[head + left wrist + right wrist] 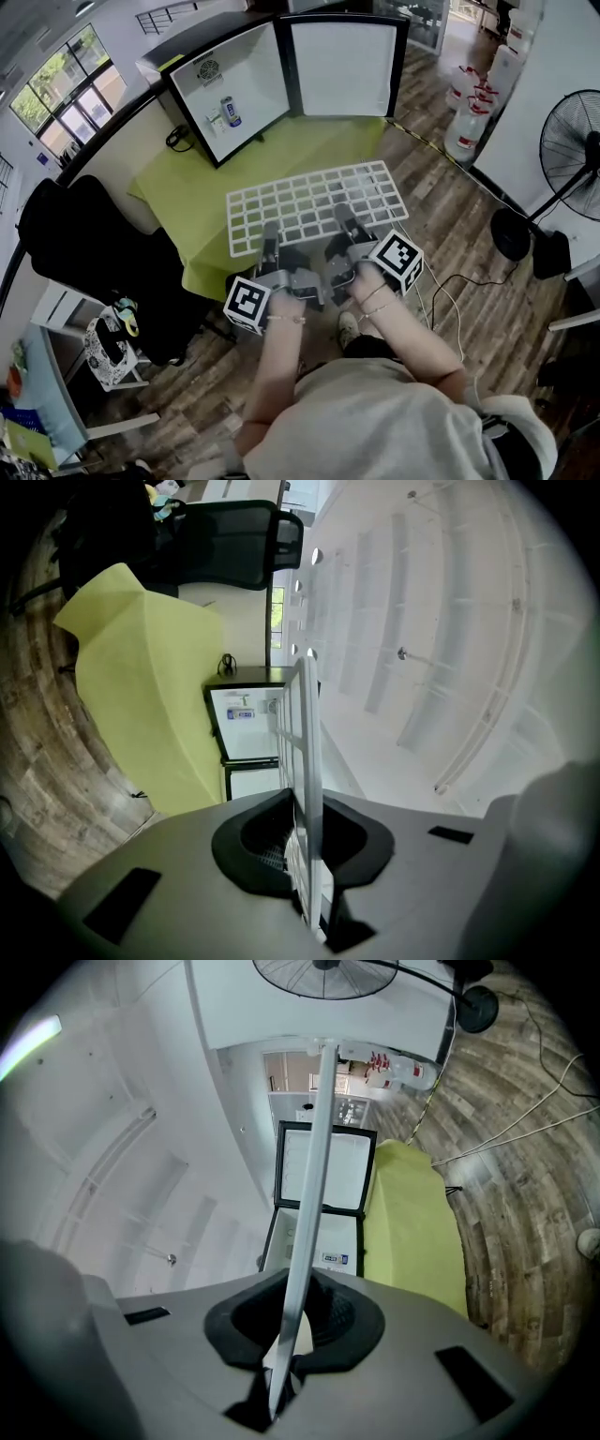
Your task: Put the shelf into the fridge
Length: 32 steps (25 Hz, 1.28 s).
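A white wire-grid shelf hangs level over the green-clothed table, its far edge toward the small black fridge. The fridge stands open, its door swung to the right, and a can with small items sits inside. My left gripper is shut on the shelf's near edge at the left, my right gripper on the same edge at the right. In the left gripper view the shelf runs edge-on between the pads of the left gripper. In the right gripper view the shelf does the same through the right gripper.
A black office chair stands left of the table. A pedestal fan and large water bottles are at the right. Cables trail over the wooden floor near the person's feet.
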Motion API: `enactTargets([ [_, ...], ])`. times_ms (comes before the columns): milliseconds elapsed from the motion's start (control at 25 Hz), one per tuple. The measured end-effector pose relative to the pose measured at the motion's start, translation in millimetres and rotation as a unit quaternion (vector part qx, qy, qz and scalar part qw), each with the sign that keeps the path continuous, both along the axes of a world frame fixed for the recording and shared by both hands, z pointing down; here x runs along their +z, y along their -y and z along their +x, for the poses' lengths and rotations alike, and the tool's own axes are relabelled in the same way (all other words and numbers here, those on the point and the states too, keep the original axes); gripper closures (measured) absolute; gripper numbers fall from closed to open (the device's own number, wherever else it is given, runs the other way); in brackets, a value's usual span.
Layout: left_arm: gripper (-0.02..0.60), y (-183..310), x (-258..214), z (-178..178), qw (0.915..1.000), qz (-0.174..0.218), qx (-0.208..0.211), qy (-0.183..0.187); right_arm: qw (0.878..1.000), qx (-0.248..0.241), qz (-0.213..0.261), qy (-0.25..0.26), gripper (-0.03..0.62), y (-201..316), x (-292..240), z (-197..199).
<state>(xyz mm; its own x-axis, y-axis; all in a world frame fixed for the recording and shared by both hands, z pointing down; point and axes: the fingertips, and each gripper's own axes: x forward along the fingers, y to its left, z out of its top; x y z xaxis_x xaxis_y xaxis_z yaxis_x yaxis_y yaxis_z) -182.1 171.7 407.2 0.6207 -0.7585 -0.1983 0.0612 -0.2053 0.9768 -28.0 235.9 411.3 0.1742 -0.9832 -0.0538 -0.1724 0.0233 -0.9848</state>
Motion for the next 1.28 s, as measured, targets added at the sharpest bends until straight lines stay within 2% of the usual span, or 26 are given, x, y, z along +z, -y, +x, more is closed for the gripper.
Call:
enactTargets([
  [520, 0.545, 97, -12, 65, 0.9982, 0.014, -0.057, -0.008, 0.998, -0.058, 0.013, -0.005, 0.560, 115, -10, 71],
  [720, 0.545, 112, -10, 85, 0.9977, 0.006, -0.066, -0.013, 0.998, -0.070, 0.006, -0.002, 0.563, 134, -6, 90],
  [1280, 0.545, 147, 17, 113, 0.9973, -0.019, -0.069, 0.013, 0.997, -0.074, -0.016, 0.024, 0.565, 169, 22, 120],
])
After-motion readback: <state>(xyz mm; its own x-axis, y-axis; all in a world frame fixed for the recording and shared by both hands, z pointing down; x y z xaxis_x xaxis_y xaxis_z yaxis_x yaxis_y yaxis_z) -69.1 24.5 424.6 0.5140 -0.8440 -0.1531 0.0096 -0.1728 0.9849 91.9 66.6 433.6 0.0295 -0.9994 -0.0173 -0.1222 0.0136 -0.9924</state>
